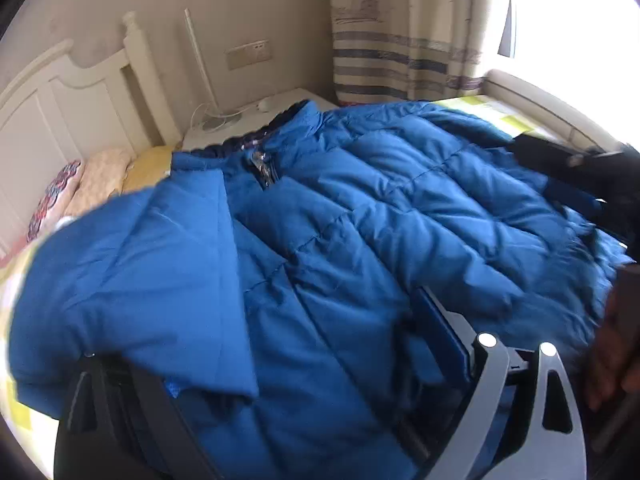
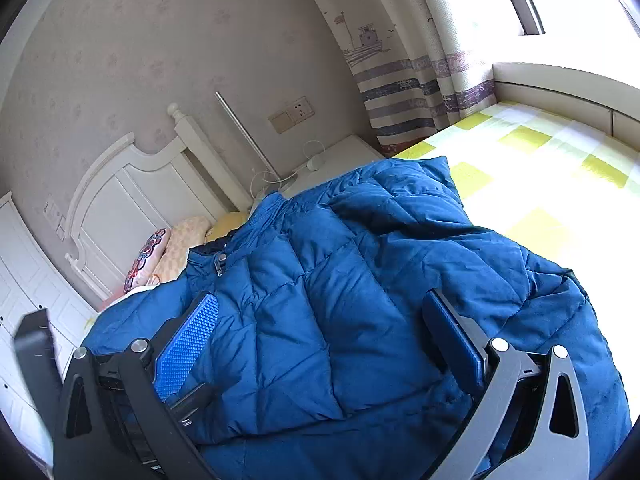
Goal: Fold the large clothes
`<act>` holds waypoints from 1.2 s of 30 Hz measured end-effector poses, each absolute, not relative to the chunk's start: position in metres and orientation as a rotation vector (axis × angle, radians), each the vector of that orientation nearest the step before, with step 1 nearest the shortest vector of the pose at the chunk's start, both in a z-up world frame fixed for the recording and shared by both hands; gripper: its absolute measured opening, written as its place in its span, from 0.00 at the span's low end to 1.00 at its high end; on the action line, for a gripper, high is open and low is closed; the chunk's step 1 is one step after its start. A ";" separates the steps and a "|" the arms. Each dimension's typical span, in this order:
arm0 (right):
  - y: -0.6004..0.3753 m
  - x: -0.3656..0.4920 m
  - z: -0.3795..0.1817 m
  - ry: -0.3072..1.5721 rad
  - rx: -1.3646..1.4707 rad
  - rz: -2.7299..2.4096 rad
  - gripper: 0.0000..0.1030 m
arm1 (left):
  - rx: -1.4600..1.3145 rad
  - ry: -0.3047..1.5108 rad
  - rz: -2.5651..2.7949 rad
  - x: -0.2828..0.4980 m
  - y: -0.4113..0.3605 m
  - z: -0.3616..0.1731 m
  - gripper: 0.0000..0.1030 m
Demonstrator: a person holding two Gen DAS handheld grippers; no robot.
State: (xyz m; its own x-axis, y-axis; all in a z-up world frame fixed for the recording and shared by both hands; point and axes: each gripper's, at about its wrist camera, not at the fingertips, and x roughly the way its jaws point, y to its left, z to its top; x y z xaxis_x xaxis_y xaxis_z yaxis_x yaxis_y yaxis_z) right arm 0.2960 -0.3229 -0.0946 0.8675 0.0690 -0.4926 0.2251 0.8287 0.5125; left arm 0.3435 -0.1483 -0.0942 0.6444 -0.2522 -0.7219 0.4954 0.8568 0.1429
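A big blue puffer jacket [image 1: 360,208] lies front up on the bed, collar and zipper toward the headboard. One sleeve [image 1: 140,272] is folded across its chest. My left gripper [image 1: 280,364] hovers low over the jacket with jaws wide apart; the sleeve's edge drapes over its left finger, and only the right pad [image 1: 440,336] shows. In the right wrist view the jacket [image 2: 360,280] fills the middle. My right gripper [image 2: 320,340] stands open just above it, both blue pads clear of the cloth. The right gripper [image 1: 580,160] also shows as a dark shape at the jacket's far side.
A yellow-and-white checked sheet [image 2: 540,184] covers the bed. Pillows [image 2: 172,252] lie by the white headboard [image 2: 132,192]. A white nightstand [image 2: 344,156] with a lamp pole and cable stands beside a striped curtain [image 2: 400,92]. A hand [image 1: 616,340] is at the right edge.
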 end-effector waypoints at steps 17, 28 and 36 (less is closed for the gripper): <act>-0.314 0.300 -0.097 0.560 0.556 -0.070 0.95 | -0.078 0.704 -0.122 0.309 0.063 -0.064 0.91; -0.161 0.322 -0.061 0.646 -0.155 0.144 0.95 | -0.077 0.829 0.027 0.330 0.062 -0.118 0.98; -0.060 0.360 -0.076 0.712 -0.524 0.182 0.94 | -0.150 0.851 0.012 0.335 0.073 -0.123 0.98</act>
